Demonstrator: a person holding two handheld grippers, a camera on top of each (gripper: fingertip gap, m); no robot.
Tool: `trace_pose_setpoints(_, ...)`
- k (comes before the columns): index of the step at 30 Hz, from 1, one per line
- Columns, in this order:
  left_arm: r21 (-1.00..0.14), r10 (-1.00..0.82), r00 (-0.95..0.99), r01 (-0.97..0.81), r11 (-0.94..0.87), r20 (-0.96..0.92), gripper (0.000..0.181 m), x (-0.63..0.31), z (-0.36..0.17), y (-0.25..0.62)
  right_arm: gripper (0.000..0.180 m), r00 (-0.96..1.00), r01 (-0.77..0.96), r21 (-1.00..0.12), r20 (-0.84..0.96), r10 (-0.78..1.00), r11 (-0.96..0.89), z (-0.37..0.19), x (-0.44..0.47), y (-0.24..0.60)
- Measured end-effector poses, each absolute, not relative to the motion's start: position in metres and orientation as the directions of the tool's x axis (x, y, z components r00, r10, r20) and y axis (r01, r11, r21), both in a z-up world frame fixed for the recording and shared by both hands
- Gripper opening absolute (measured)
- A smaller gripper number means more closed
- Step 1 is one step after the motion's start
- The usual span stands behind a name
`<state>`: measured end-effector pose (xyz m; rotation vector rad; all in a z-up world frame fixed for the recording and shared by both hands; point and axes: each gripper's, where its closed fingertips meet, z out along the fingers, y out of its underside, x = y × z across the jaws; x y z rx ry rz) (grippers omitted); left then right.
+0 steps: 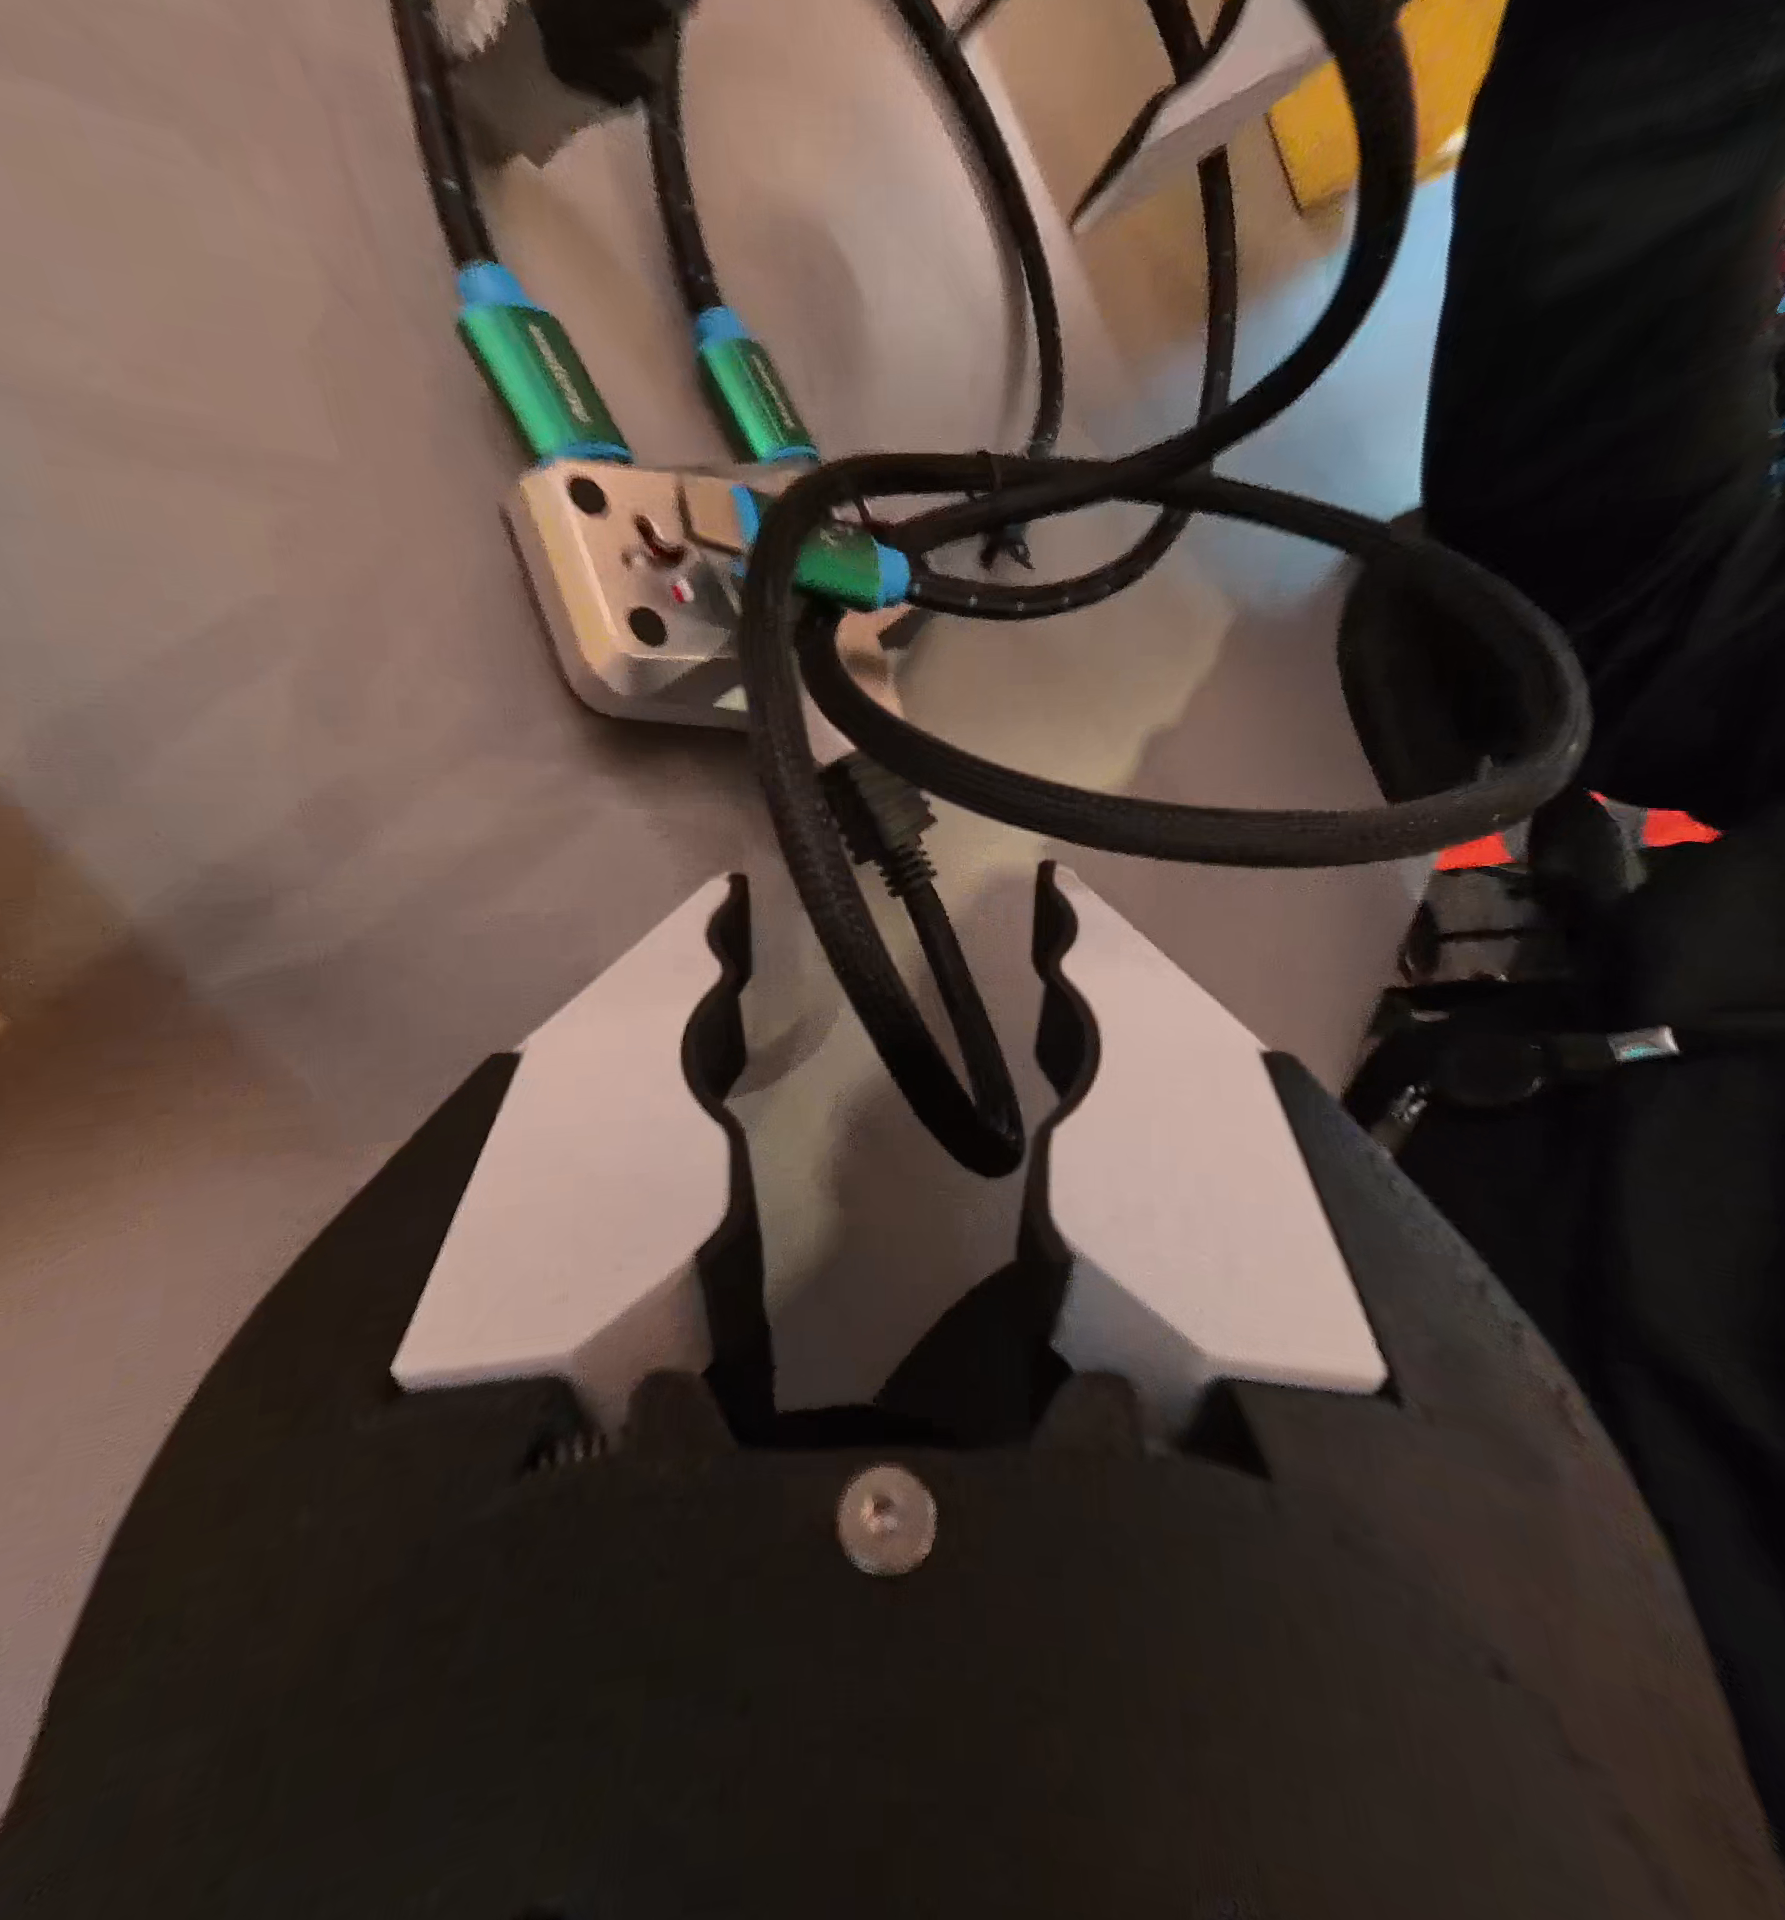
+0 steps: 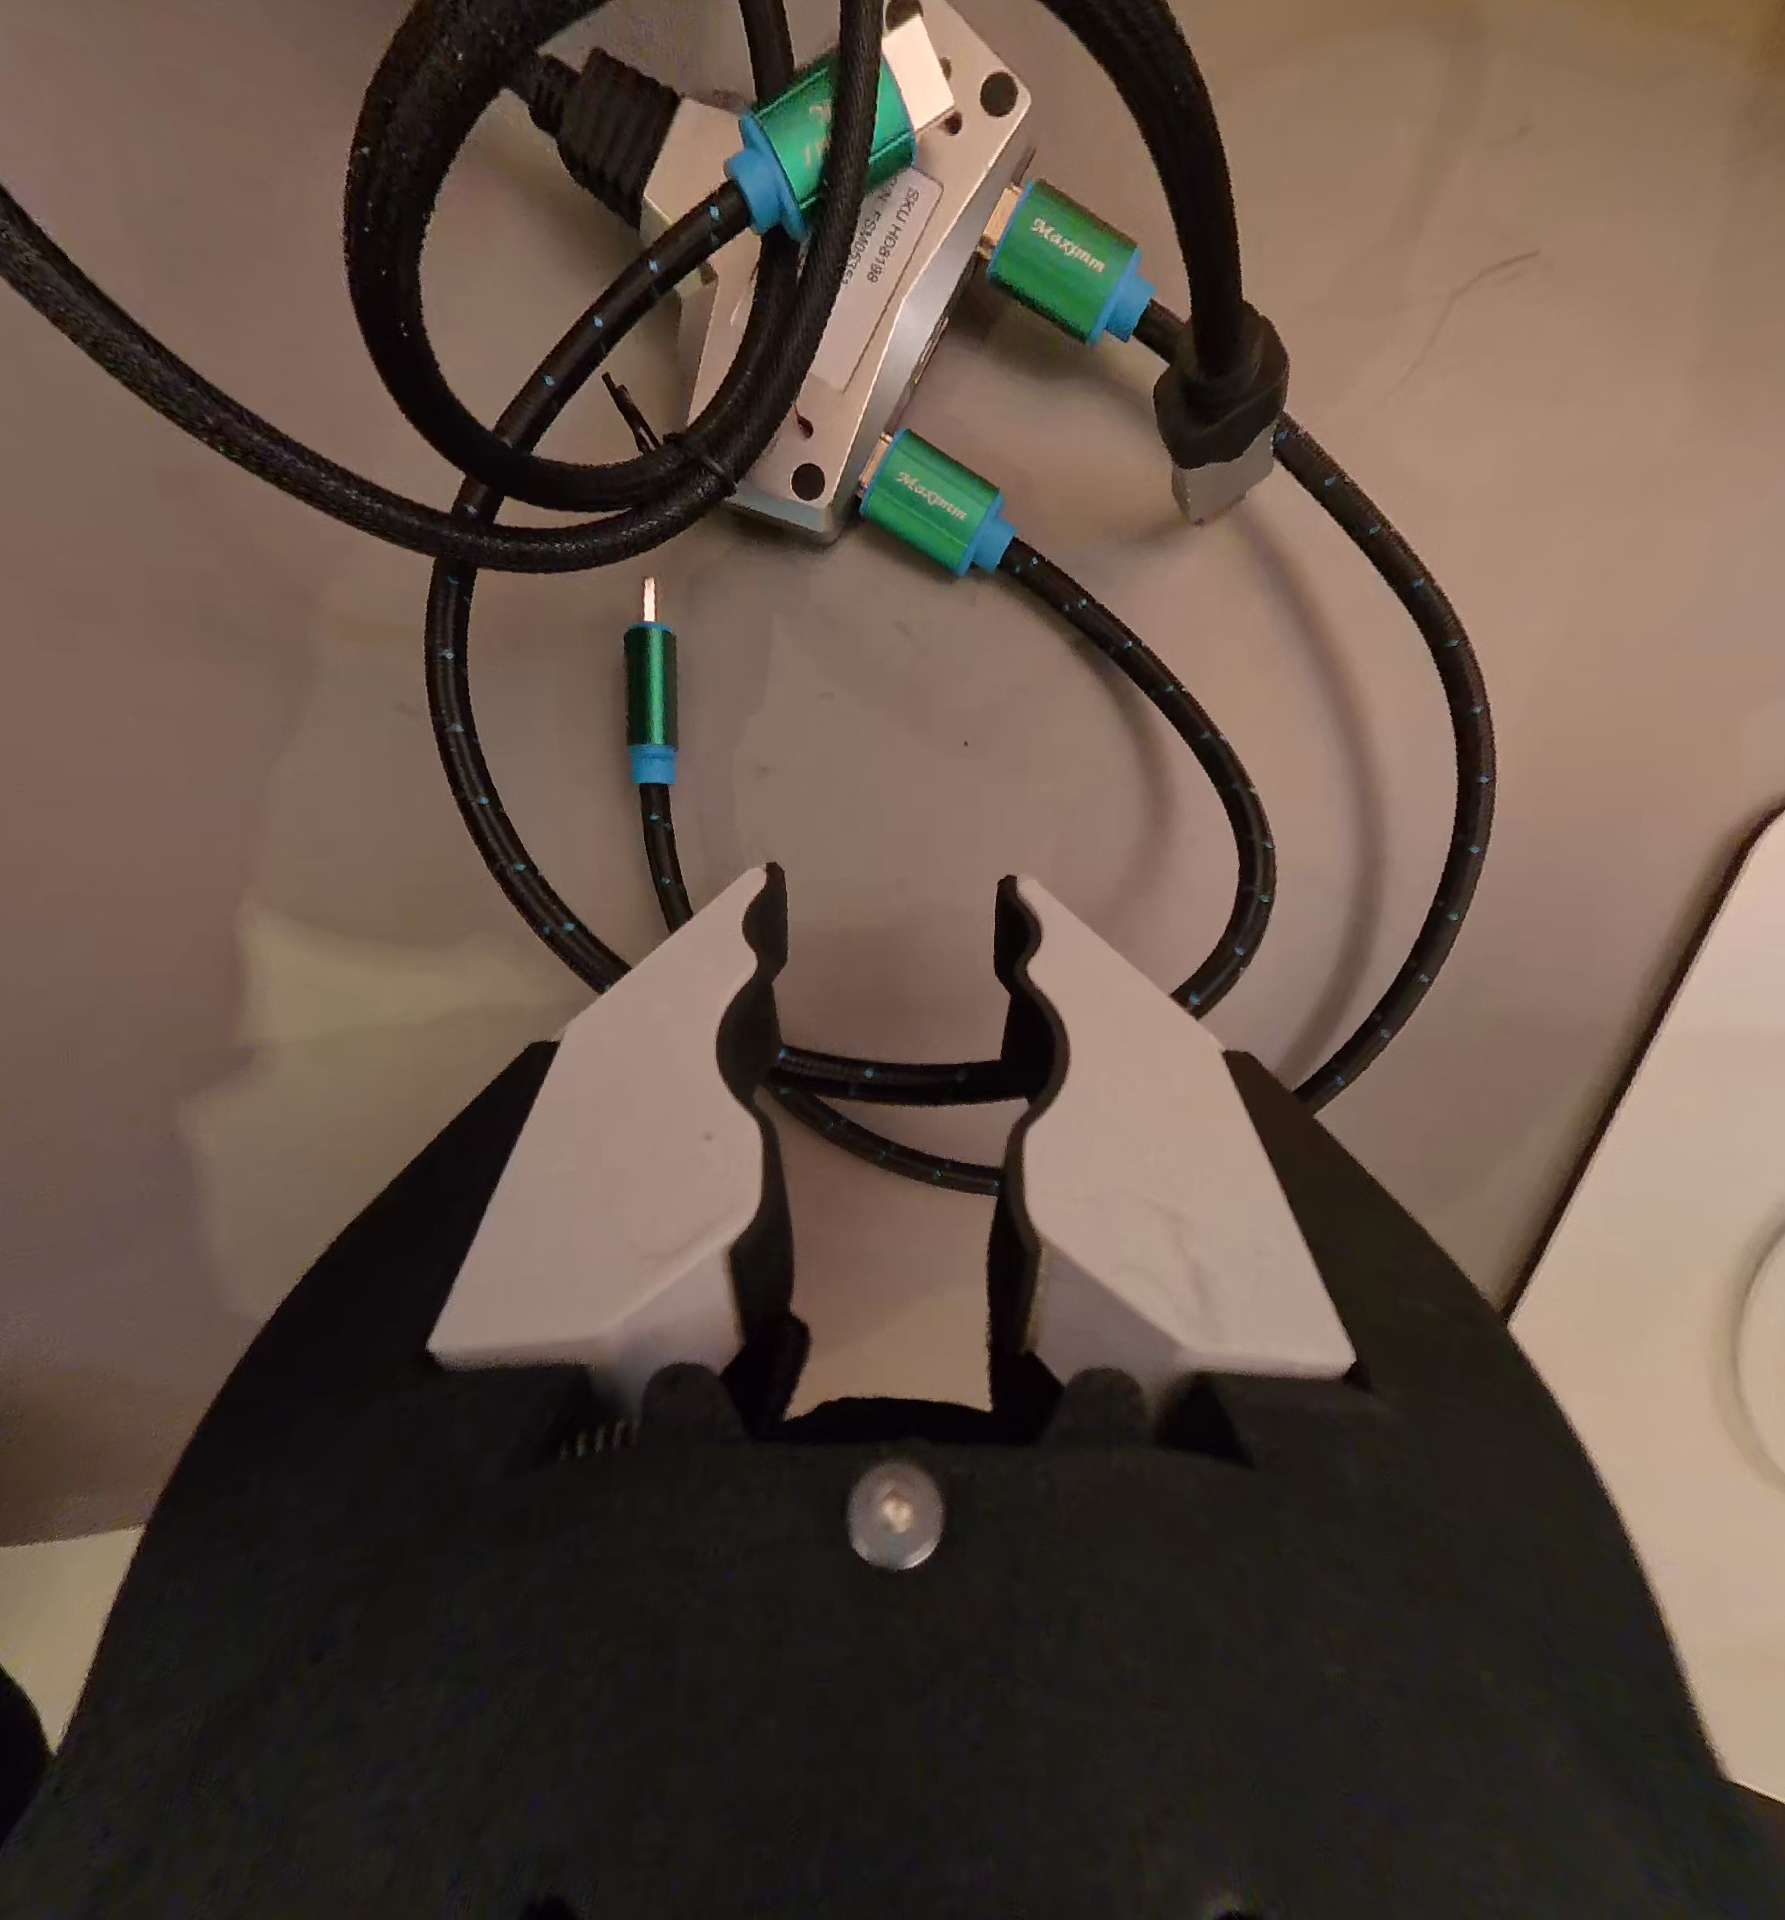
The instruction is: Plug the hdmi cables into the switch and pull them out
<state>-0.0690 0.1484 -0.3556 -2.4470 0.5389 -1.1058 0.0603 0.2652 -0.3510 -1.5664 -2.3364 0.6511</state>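
Note:
A silver HDMI switch (image 1: 607, 623) lies on the grey table. Two green plugs (image 1: 540, 379) (image 1: 758, 400) sit in its far side, and a third green plug (image 1: 846, 566) lies at its right side under looped black cables. A loose black plug (image 1: 872, 810) lies just ahead of my open left gripper (image 1: 893, 888), and a cable loop (image 1: 929, 1049) lies between its fingers, not clamped. In the right wrist view the switch (image 2: 919, 353) has two green plugs (image 2: 1064, 260) (image 2: 935, 504) in its side. A loose green plug (image 2: 651, 691) lies ahead of my open right gripper (image 2: 890, 888).
Thick black braided cables (image 2: 431, 457) loop over the switch. Another black plug with a silver tip (image 2: 1220, 447) lies to the switch's right. A white object (image 2: 1750, 1143) sits at the right edge. A person in dark clothing (image 1: 1646, 520) stands at the right. There is about 20 cm between the tips of the two grippers.

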Motion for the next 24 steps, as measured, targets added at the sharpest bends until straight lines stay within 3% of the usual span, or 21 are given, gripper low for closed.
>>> trace_pose_setpoints(2, -0.471, -0.515, 0.604, -0.248, -0.846, 0.608, 0.052, -0.060, -0.367, 0.137, 0.038, -0.388, 0.808, -0.495, -0.039, 0.921, 0.319, -0.352, 0.060, 0.266)
trace_pose_setpoints(5, -0.455, -0.546, 0.588, -0.312, -0.834, 0.597, 0.022, -0.046, -0.378, 0.128, 0.038, -0.385, 0.809, -0.496, -0.040, 0.922, 0.316, -0.353, 0.060, 0.266)
trace_pose_setpoints(10, -0.527, -0.614, 0.655, -0.365, -0.767, 0.440, 0.010, -0.050, -0.379, 0.143, 0.038, -0.378, 0.802, -0.509, -0.024, 0.925, 0.314, -0.348, 0.062, 0.270)
trace_pose_setpoints(16, -0.545, -0.707, 0.701, -0.556, -0.628, 0.099, 0.008, -0.065, -0.372, 0.167, 0.038, -0.354, 0.804, -0.509, 0.005, 0.935, 0.307, -0.338, 0.071, 0.278)
trace_pose_setpoints(20, -0.545, -0.727, 0.686, -0.622, -0.563, -0.031, 0.006, -0.067, -0.364, 0.184, 0.038, -0.313, 0.804, -0.521, 0.040, 0.949, 0.286, -0.323, 0.085, 0.287)
trace_pose_setpoints(24, -0.492, -0.736, 0.628, -0.738, -0.461, -0.252, 0.006, -0.075, -0.353, 0.202, 0.035, -0.245, 0.772, -0.567, 0.151, 0.958, 0.287, -0.292, 0.094, 0.305)
